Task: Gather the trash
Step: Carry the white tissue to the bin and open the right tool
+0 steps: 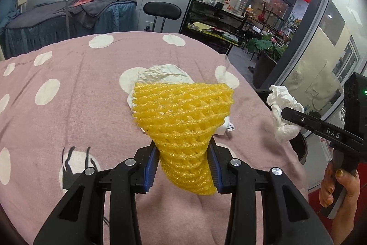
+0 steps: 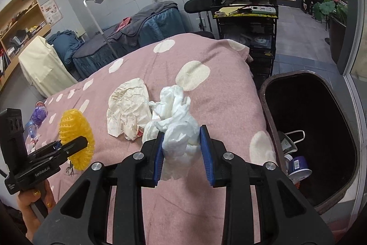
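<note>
Left gripper (image 1: 183,160) clamps yellow foam fruit net (image 1: 183,111); right gripper (image 2: 183,153) clamps white tissue wad (image 2: 176,121). Both held above pink dotted bedspread (image 2: 206,88); crumpled paper (image 2: 128,107) lies there, trash bin (image 2: 270,93) beside.

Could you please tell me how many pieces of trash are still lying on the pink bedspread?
2: a crumpled paper wrapper mid-bed beyond the claws, and a plastic bottle near the far left edge. More may be hidden behind the held items.
</note>
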The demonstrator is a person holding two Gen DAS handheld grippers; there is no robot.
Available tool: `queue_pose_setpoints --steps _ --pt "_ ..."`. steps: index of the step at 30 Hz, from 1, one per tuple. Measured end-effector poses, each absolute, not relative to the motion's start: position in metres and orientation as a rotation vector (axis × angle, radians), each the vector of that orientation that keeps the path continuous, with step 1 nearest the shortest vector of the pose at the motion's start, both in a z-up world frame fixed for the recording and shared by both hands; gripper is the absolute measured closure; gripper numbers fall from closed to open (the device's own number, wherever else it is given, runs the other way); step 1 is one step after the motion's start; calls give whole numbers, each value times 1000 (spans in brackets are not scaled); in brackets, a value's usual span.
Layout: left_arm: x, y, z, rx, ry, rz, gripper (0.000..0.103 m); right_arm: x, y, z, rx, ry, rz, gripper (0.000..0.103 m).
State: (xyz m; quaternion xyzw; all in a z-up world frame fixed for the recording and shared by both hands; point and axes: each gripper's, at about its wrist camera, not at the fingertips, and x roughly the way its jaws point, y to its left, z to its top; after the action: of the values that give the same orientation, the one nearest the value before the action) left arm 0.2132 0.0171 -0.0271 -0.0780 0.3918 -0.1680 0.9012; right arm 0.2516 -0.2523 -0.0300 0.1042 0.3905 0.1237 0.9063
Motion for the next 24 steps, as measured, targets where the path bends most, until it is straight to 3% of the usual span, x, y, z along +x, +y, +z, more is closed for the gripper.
queue_pose_setpoints --steps 12,24 --pt "199 -47 -21 -128 801 -476 65 213 -327 -30 226 779 97 73" --pt "194 -97 -21 -87 806 -567 65 231 -403 -72 236 854 -99 73"
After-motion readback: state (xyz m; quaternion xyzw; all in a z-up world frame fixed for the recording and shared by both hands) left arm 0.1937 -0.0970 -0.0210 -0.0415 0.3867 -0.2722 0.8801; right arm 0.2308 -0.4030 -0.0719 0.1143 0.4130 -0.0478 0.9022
